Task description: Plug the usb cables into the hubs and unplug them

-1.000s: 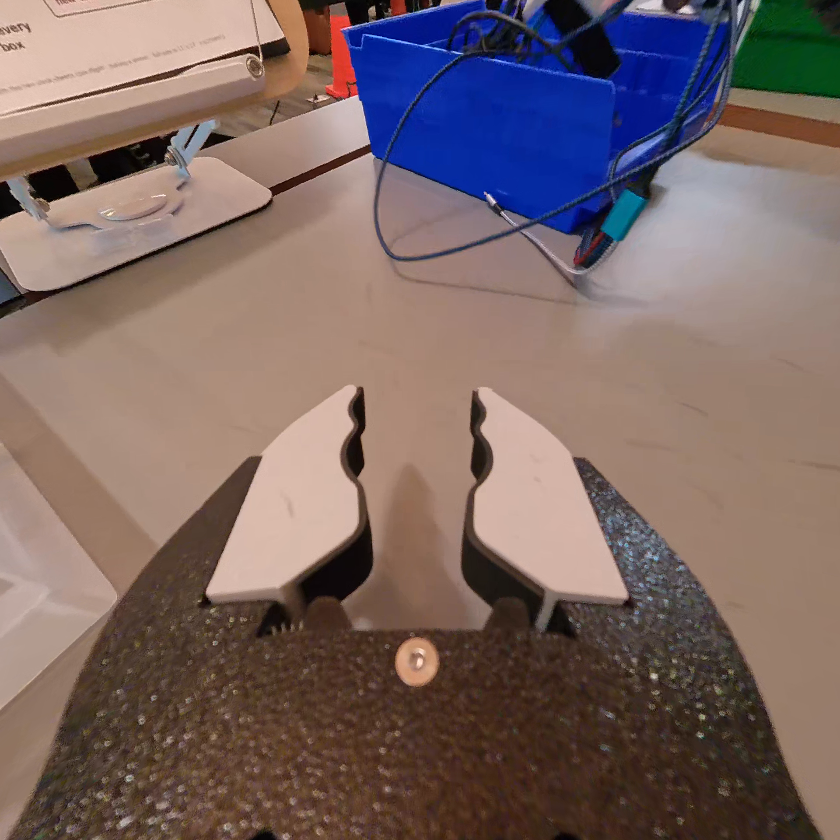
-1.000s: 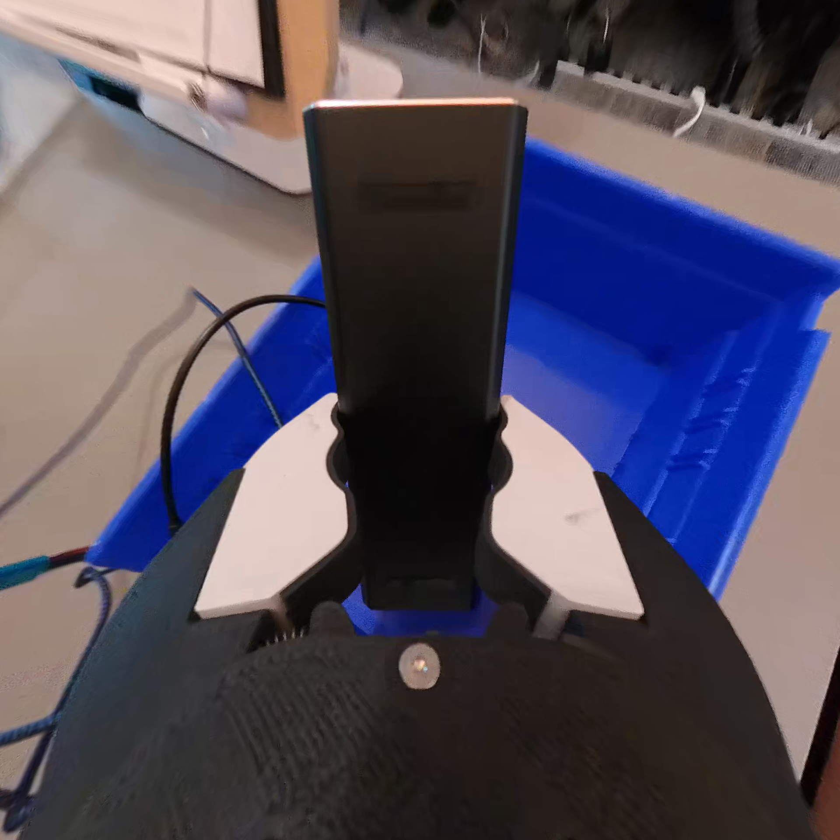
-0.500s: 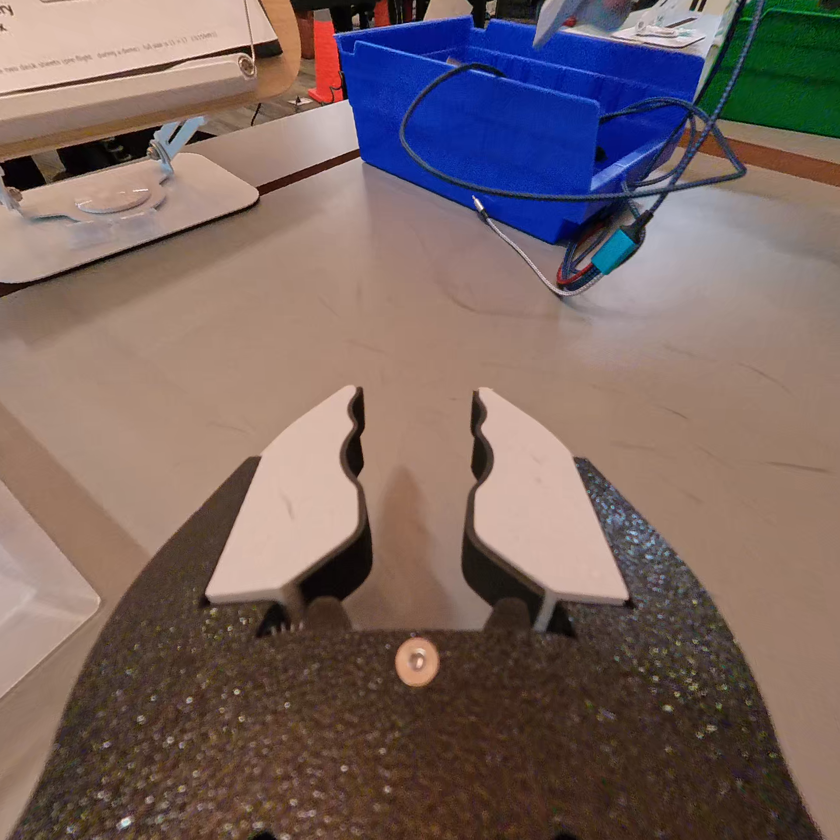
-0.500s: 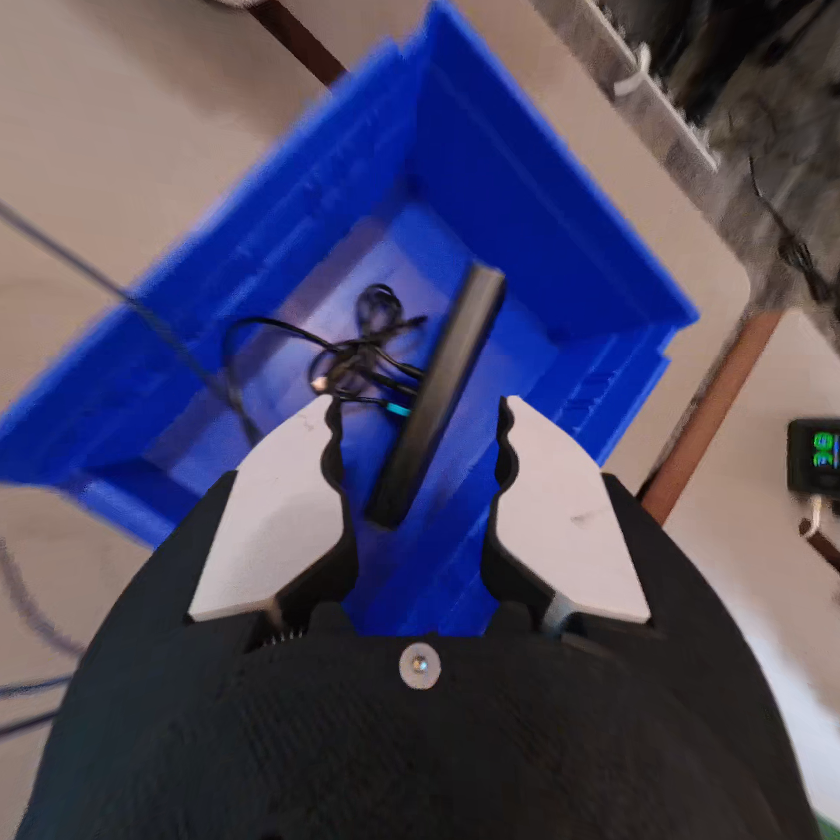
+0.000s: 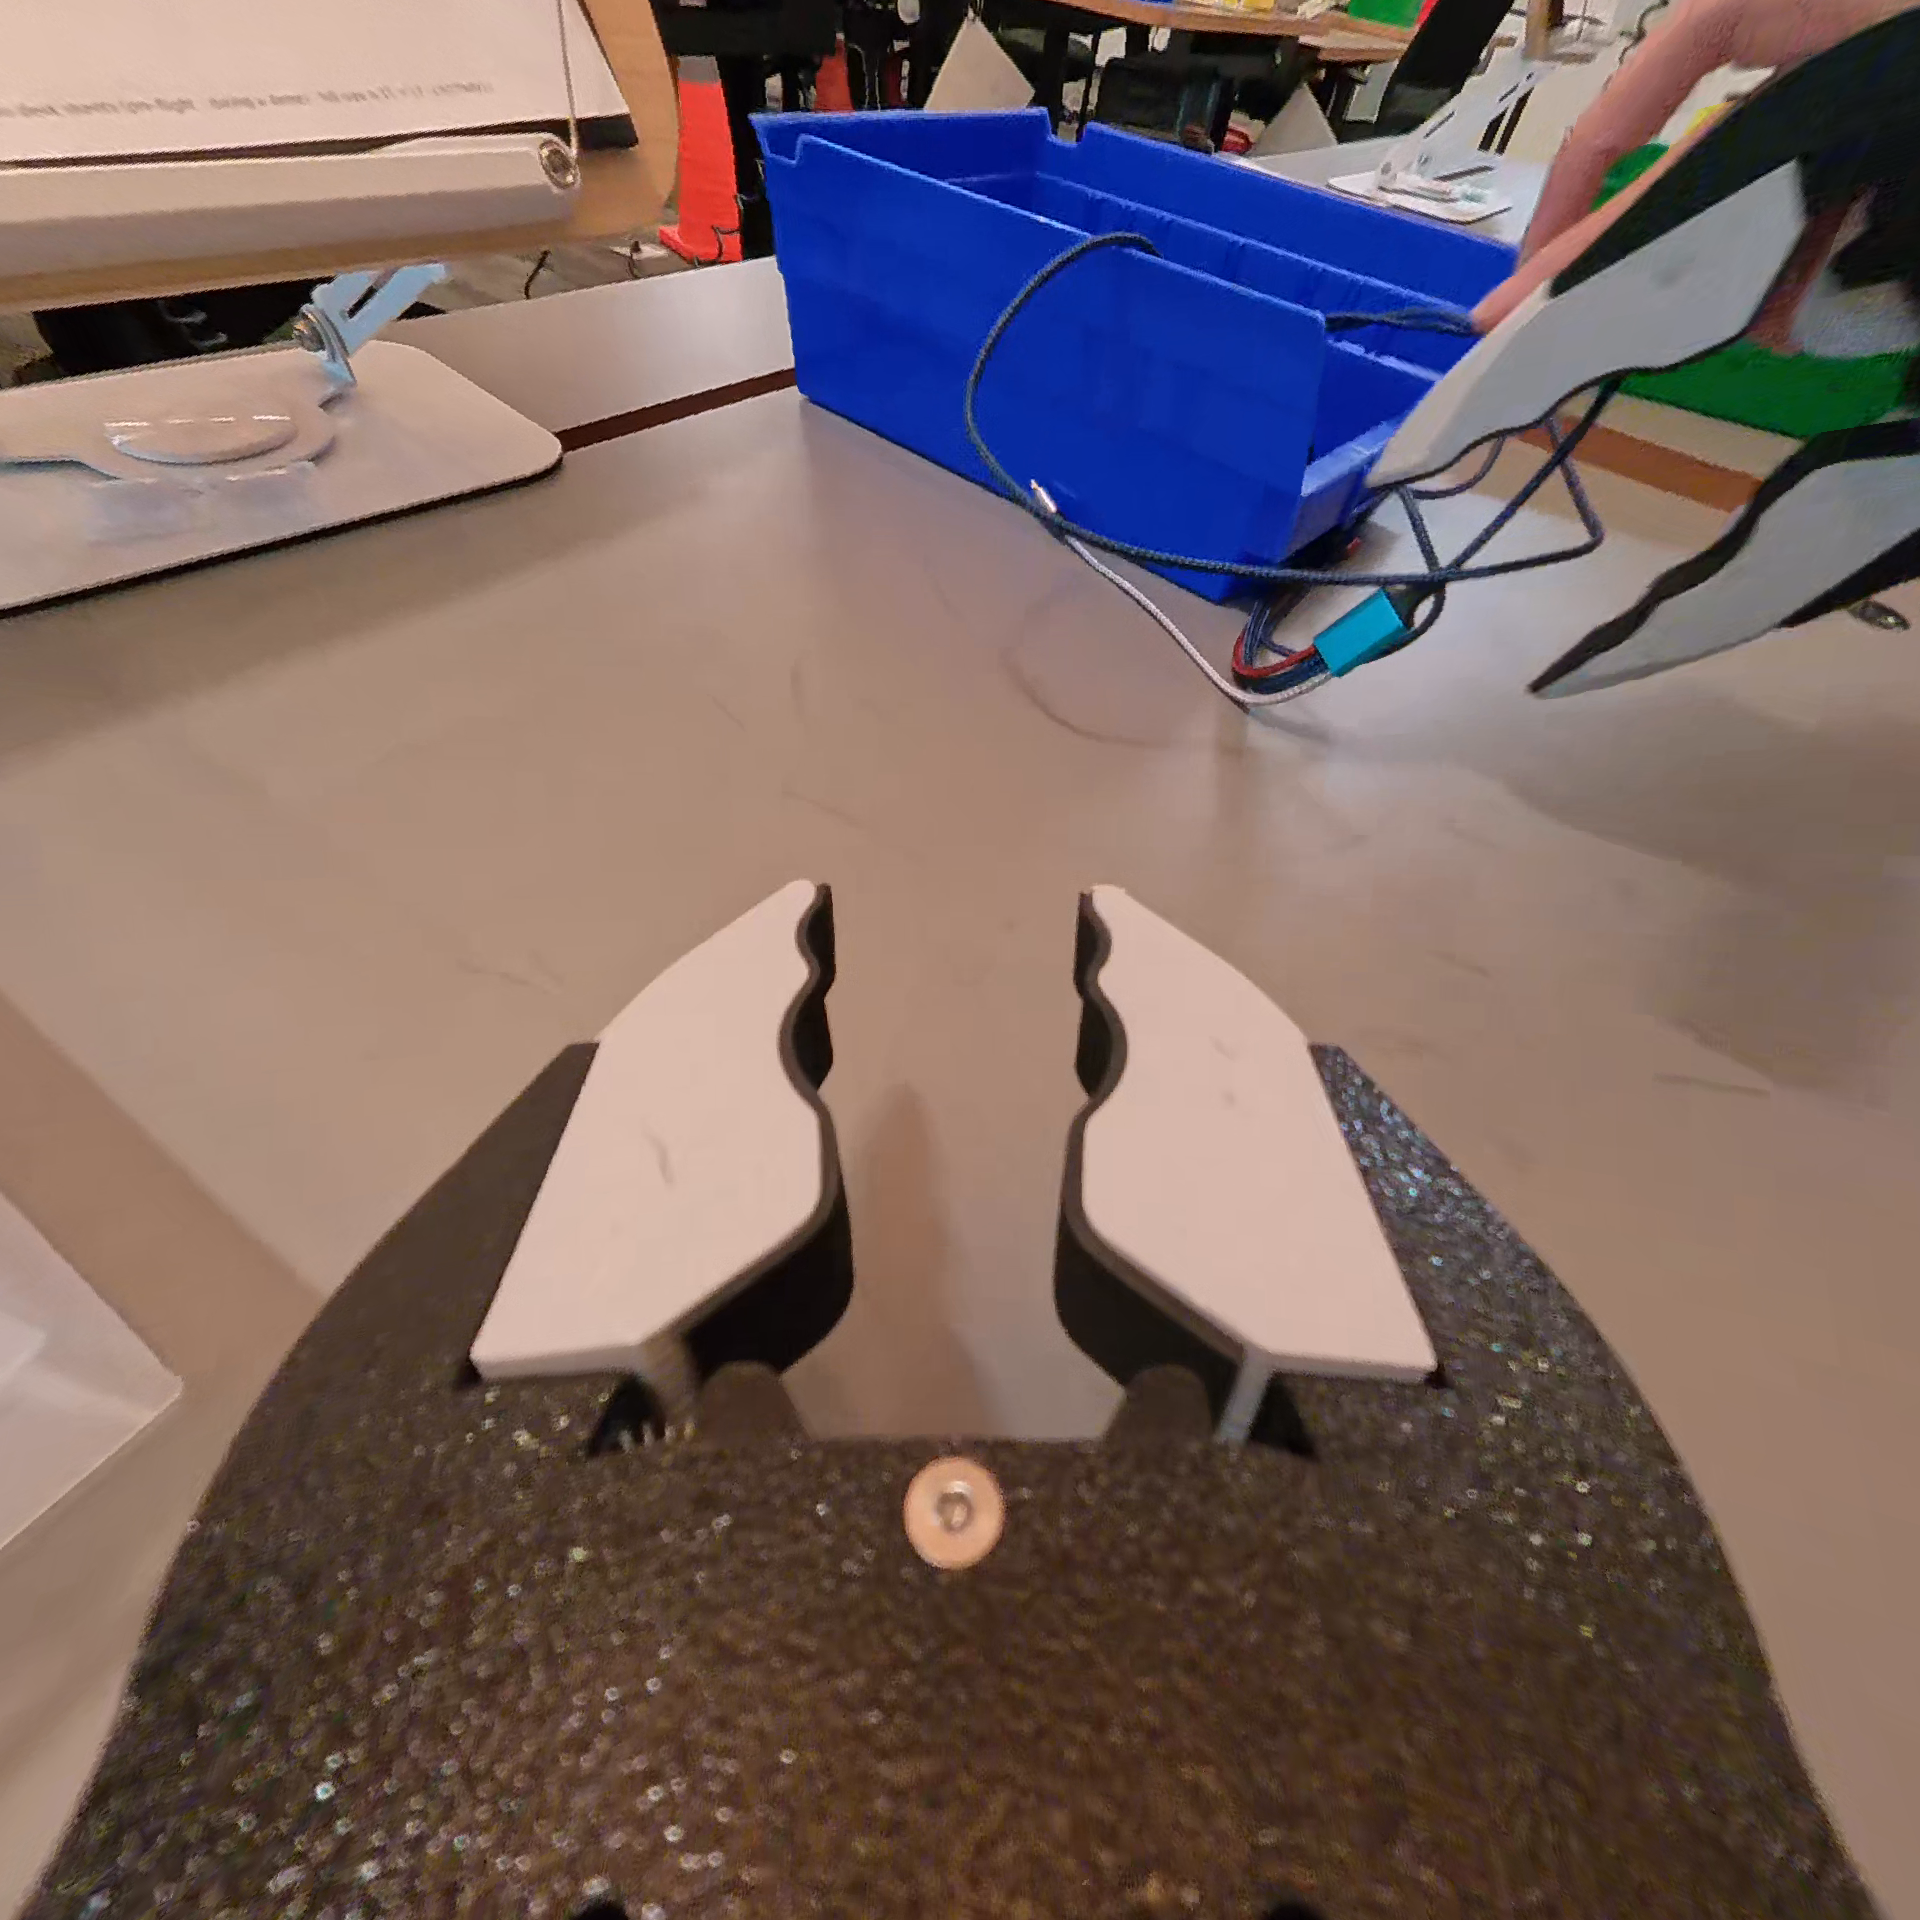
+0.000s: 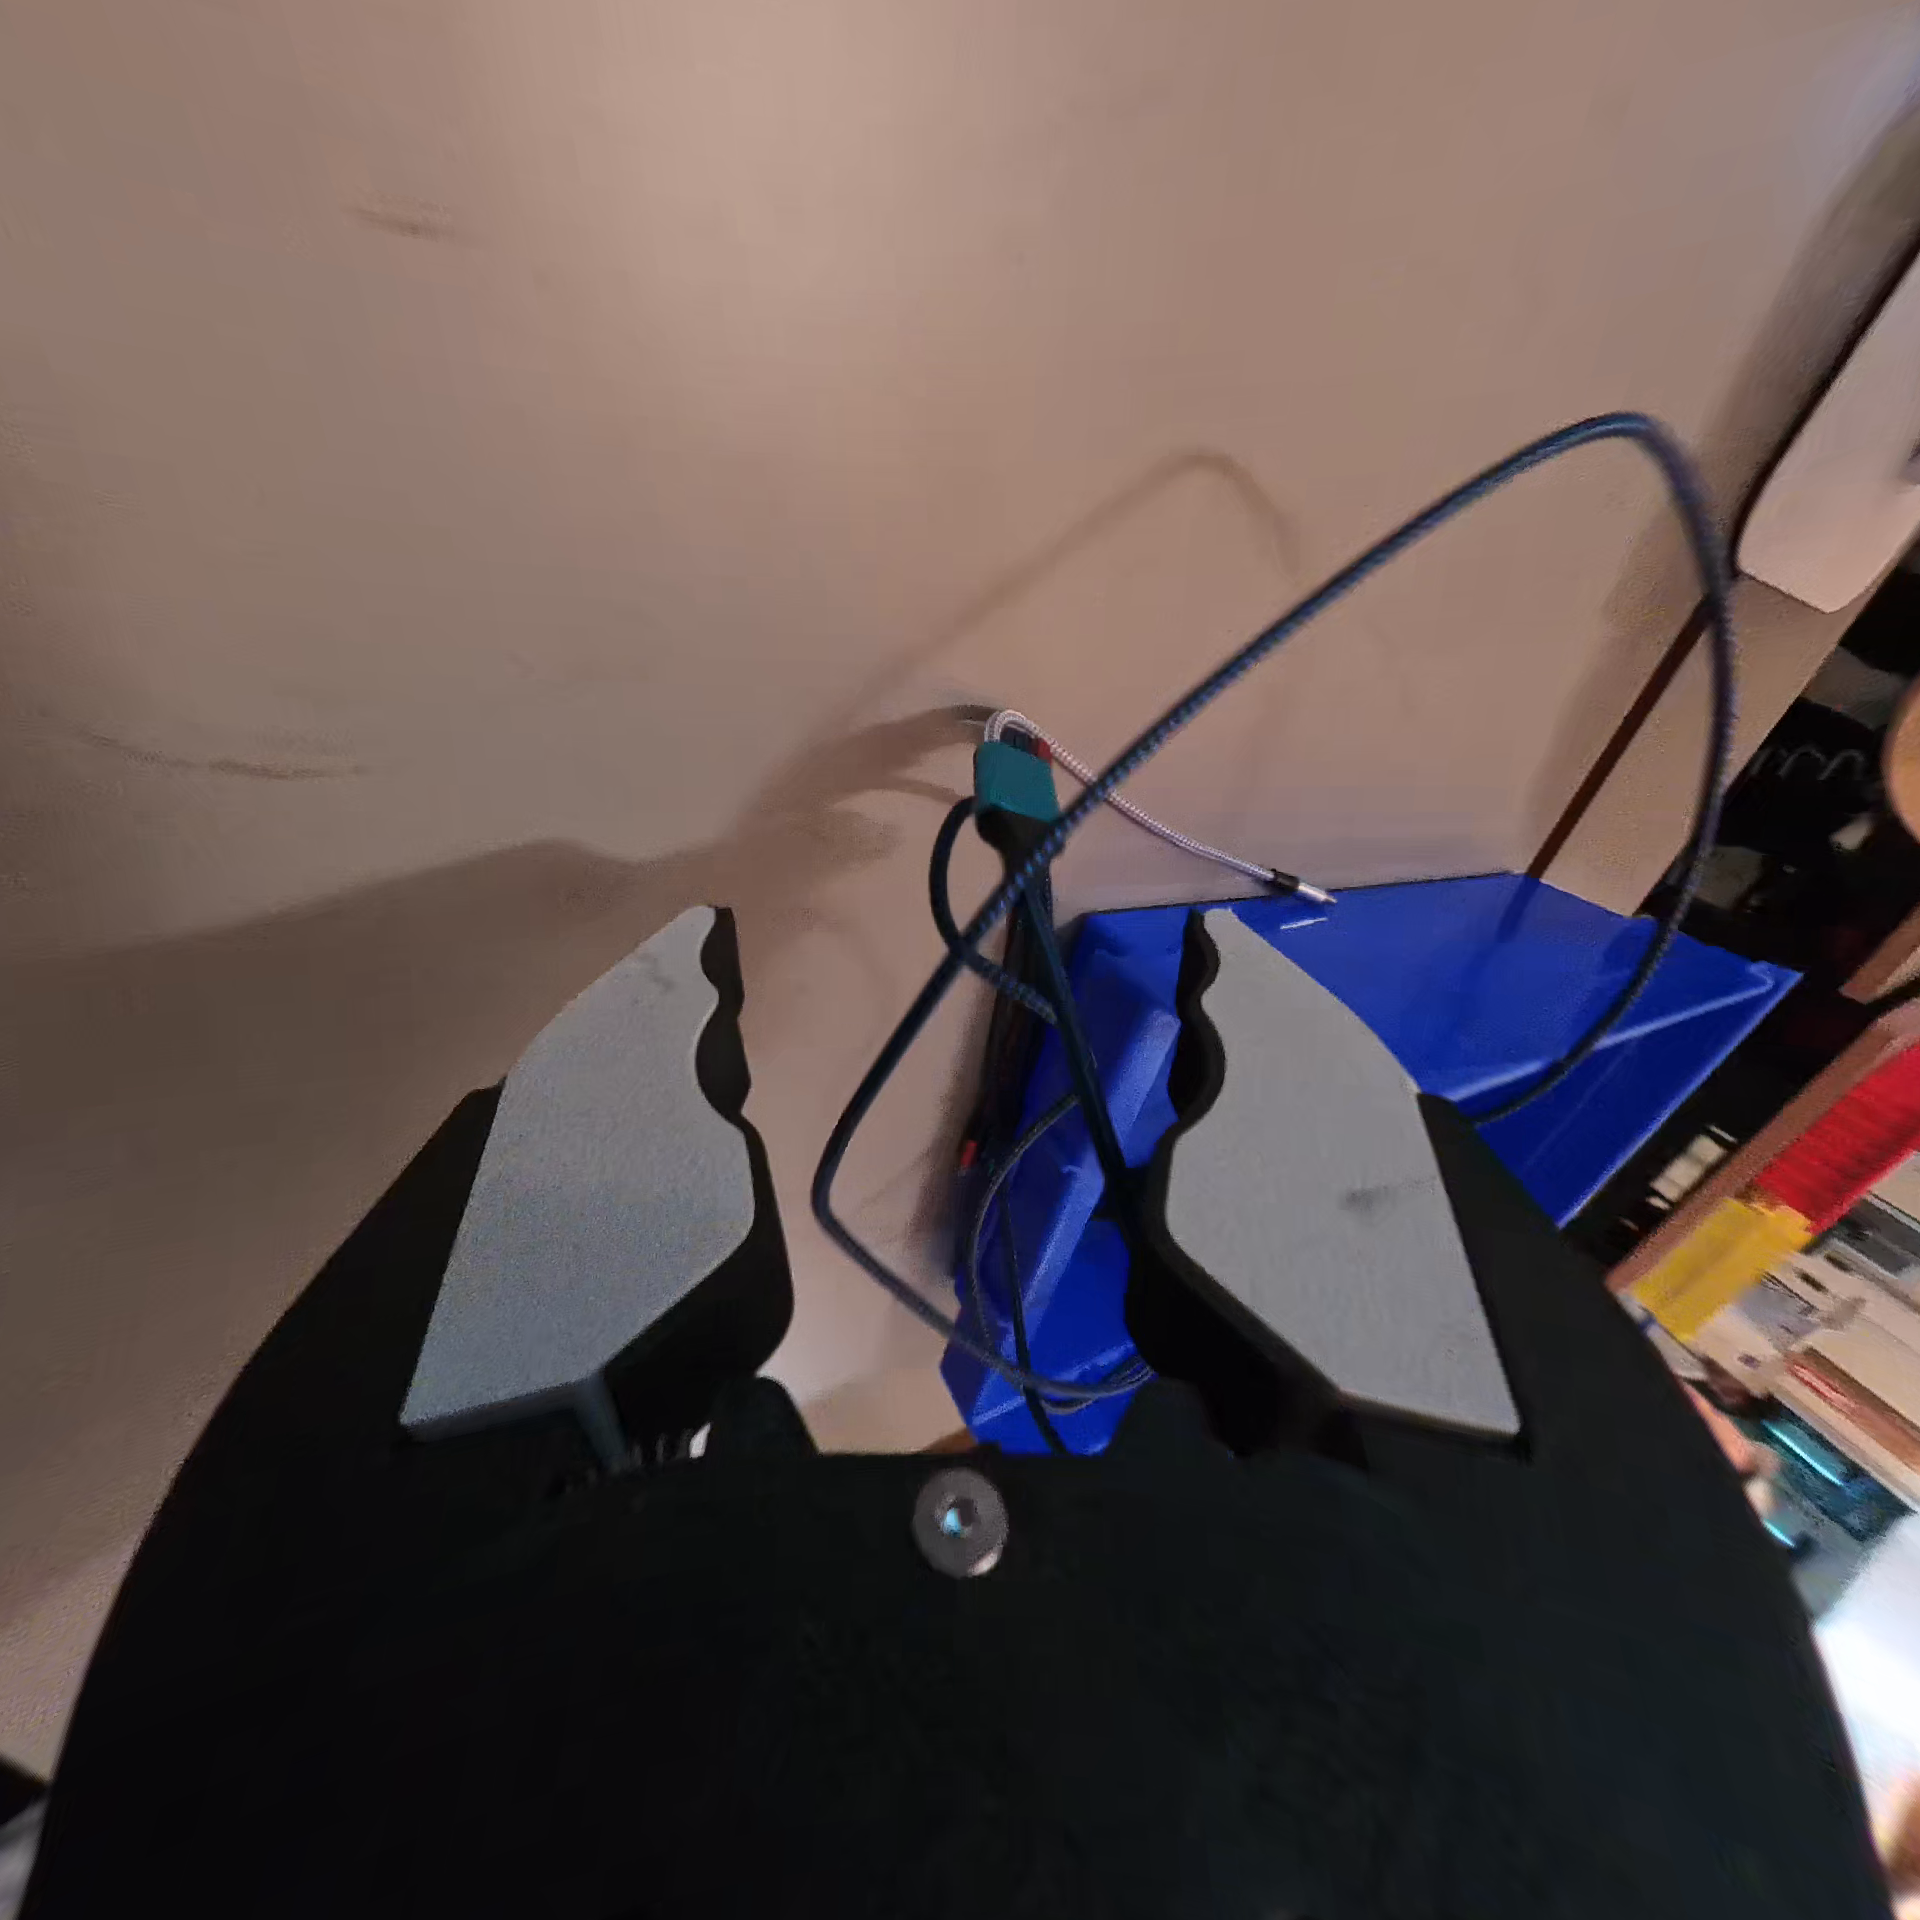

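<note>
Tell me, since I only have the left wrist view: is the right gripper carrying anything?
Observer: No. Its own camera shows the right gripper open and holding nothing.
Operator: What is it aimed at?
Observer: The teal connector lies just beyond its tips, on the table beside the blue bin.
Operator: Any sign of the hub there?
Observer: None. That view catches only the bin's outer wall, with a dark blue braided cable looping in front of it.

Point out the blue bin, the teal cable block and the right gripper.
blue bin [image 5: 1091, 384], left wrist view, on its front wall.
teal cable block [image 5: 1363, 631], left wrist view, on its side face.
right gripper [image 6: 961, 930], right wrist view, midway between its open fingertips.
</note>
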